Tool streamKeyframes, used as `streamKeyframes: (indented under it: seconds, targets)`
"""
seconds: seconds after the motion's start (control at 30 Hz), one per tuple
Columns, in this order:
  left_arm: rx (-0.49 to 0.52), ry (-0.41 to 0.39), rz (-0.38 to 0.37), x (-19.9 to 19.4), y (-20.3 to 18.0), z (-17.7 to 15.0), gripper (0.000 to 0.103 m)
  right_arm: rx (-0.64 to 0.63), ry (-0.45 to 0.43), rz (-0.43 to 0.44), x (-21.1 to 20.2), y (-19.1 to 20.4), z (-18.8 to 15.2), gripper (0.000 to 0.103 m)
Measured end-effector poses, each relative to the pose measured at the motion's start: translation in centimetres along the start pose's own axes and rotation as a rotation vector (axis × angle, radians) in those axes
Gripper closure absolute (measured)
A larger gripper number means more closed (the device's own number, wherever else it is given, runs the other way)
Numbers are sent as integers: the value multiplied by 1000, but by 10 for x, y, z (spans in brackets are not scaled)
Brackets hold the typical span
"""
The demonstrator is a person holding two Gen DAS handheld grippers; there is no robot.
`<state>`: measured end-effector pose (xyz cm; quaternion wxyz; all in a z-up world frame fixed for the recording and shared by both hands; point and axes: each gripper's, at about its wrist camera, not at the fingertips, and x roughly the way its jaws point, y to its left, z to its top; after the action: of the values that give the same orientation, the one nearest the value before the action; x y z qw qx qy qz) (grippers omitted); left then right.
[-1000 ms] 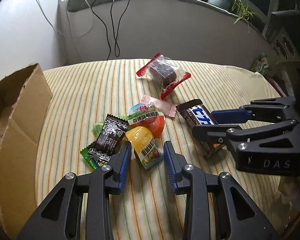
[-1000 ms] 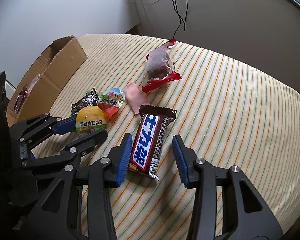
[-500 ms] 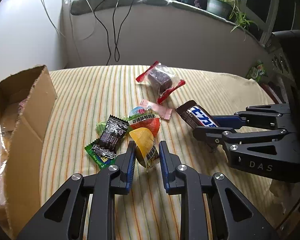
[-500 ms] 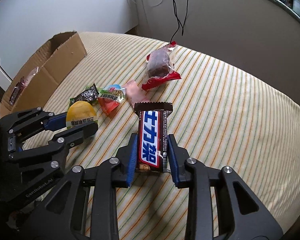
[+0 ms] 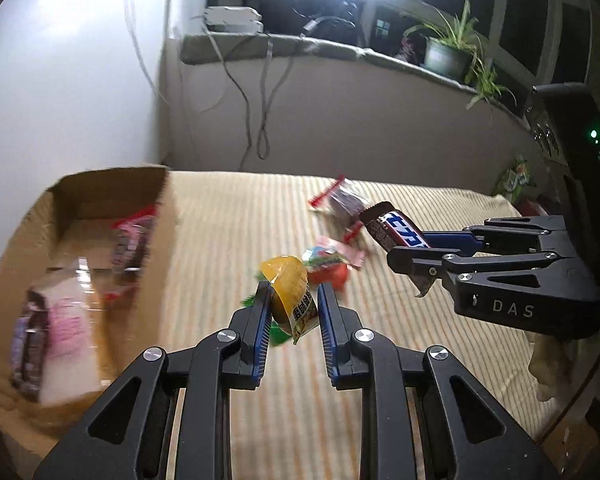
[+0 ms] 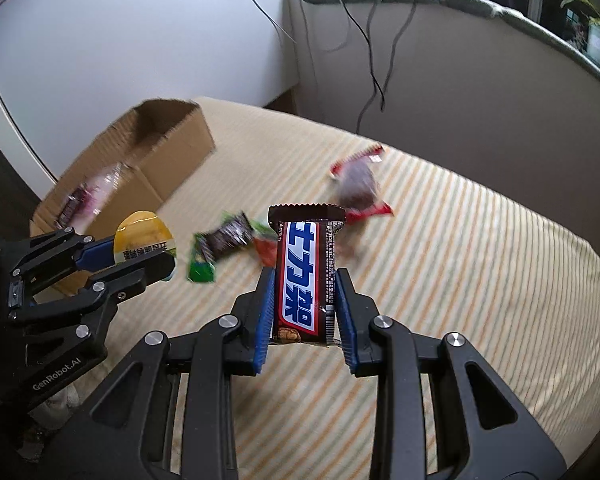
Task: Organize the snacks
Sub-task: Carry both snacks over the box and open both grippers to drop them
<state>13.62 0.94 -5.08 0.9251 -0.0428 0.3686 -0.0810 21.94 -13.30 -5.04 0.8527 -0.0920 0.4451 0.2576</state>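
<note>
Both claws hold a snack above the striped bench.

The left claw (image 5: 291, 307) is clamped on a yellow jelly cup (image 5: 290, 294), lifted clear of the cloth and just right of the open box (image 5: 100, 200), which already has packets in it. The right claw (image 6: 305, 300) grips a chocolate bar (image 6: 305, 276) upright between its blue pads. On the bench (image 6: 480, 280) lie a dark-and-green packet (image 6: 220, 242), an orange one (image 5: 328, 272), a pink one (image 5: 342, 249) and a red-edged cake (image 6: 358, 184).
</note>
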Motion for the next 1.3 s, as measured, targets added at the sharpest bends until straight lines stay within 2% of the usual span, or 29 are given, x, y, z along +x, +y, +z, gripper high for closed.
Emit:
streamKeyframes:
  seconds: [0.4,0.73,1.3]
  targets:
    - [-61,-61,118,-37,65,11,82,-62,-47,57,5,58,37,73]
    - [-112,-73,175,-45,111,20,82,-129,-55,108,24,112,63,73]
    - [-166,-55,202,-39,152,19,82,-177,-11,160,62,152,84,73]
